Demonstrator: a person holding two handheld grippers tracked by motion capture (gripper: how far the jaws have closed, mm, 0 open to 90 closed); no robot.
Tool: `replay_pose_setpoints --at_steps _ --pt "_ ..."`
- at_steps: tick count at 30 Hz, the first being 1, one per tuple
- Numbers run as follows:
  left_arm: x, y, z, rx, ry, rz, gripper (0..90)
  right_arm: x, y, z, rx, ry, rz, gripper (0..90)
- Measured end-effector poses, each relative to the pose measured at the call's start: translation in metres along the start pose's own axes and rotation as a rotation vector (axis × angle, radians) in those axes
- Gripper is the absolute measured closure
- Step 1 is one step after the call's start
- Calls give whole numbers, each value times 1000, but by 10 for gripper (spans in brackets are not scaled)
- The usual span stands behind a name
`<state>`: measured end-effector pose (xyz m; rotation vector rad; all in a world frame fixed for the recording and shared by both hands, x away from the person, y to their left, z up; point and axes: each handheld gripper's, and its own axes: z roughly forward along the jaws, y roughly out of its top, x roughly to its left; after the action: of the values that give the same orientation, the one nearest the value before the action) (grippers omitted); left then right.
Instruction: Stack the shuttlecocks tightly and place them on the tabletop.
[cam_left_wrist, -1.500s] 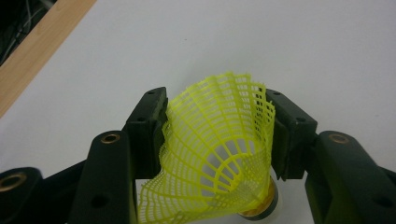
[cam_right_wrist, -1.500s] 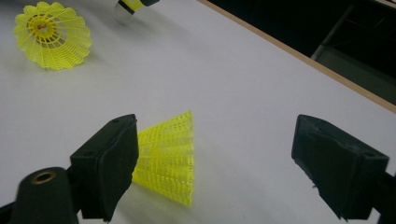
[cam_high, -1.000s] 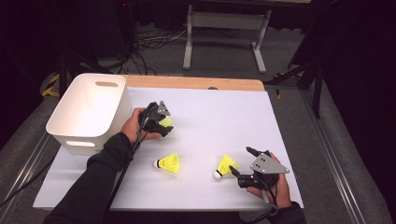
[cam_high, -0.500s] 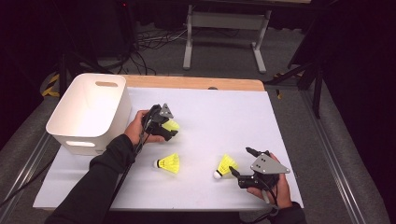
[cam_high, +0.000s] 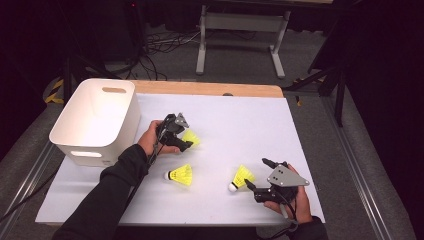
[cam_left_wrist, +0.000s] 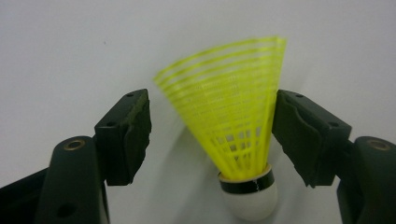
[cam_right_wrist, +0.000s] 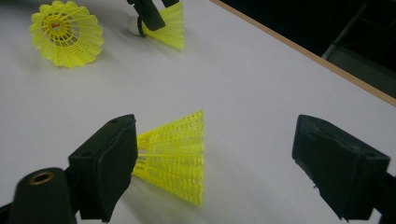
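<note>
Three yellow shuttlecocks with white corks lie on the white table (cam_high: 240, 120). My left gripper (cam_high: 186, 136) straddles one shuttlecock (cam_left_wrist: 229, 126). Its jaws have just been closing: the right pad (cam_left_wrist: 299, 133) touches the skirt's edge, while the left pad (cam_left_wrist: 135, 130) stands apart from it. My right gripper (cam_high: 255, 172) is open near the front right, with a second shuttlecock (cam_right_wrist: 175, 156) lying on its side between the jaws, close to the left one. The third shuttlecock (cam_high: 180, 175) lies free between the two hands.
A white plastic bin (cam_high: 95, 120) with handle slots stands at the table's left side. The table's wooden far edge (cam_high: 210, 89) runs along the back. Beyond it are a metal stand and cables on a dark floor.
My left gripper has edged slightly to the right around its shuttlecock. The right gripper and the other two shuttlecocks have stayed where they were.
</note>
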<state>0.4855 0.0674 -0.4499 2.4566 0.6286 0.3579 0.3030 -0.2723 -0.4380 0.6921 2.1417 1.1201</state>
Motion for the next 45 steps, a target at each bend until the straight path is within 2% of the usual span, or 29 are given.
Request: replay_pose_setpoints --at_steps 2,4,8,10,12,13,14,18,23,33,35,37,38,41,42,43,44,45 --pt "0 0 5 39 -20 8 272 -1 0 0 -1 0 3 151" --pt "0 -1 7 54 -15 6 302 -1 -1 0 1 0 8 151" --pt "3 -2 7 65 -22 22 416 -1 -1 -1 2 2 5 152" --pt "3 -1 4 79 7 49 482 -2 -1 -1 1 2 6 152" --pt "5 -2 1 71 2 66 532 -2 -1 0 8 6 3 152" --pt "6 -2 -1 65 4 73 532 -2 -1 0 8 6 3 152" --pt "7 -2 -4 76 32 89 549 -1 -1 1 12 9 2 152" --pt "9 -3 -7 91 45 94 557 -1 -1 1 12 12 0 151" --pt "11 -8 -10 106 27 114 552 0 -2 2 20 15 -1 151" --pt "12 -10 -8 111 -11 117 443 1 -2 3 27 27 -7 151" --pt "11 -8 -7 99 -29 124 436 1 -2 3 27 30 -9 151" --pt "9 -7 -7 73 -45 122 341 1 -2 3 27 35 -10 150" --pt "8 -5 -7 49 -61 122 323 1 -2 3 27 36 -10 150" --pt "7 -3 -6 5 -57 94 207 2 -2 3 26 42 -11 151" --pt "7 0 -6 -36 -67 56 206 2 -1 3 26 43 -11 151" --pt "7 2 -5 -50 -64 39 191 2 -1 3 27 41 -14 150" --pt "7 2 -5 -50 -64 39 177 2 -1 3 27 41 -14 150" --pt "7 4 -3 -76 -71 10 171 2 -1 3 27 44 -14 150"
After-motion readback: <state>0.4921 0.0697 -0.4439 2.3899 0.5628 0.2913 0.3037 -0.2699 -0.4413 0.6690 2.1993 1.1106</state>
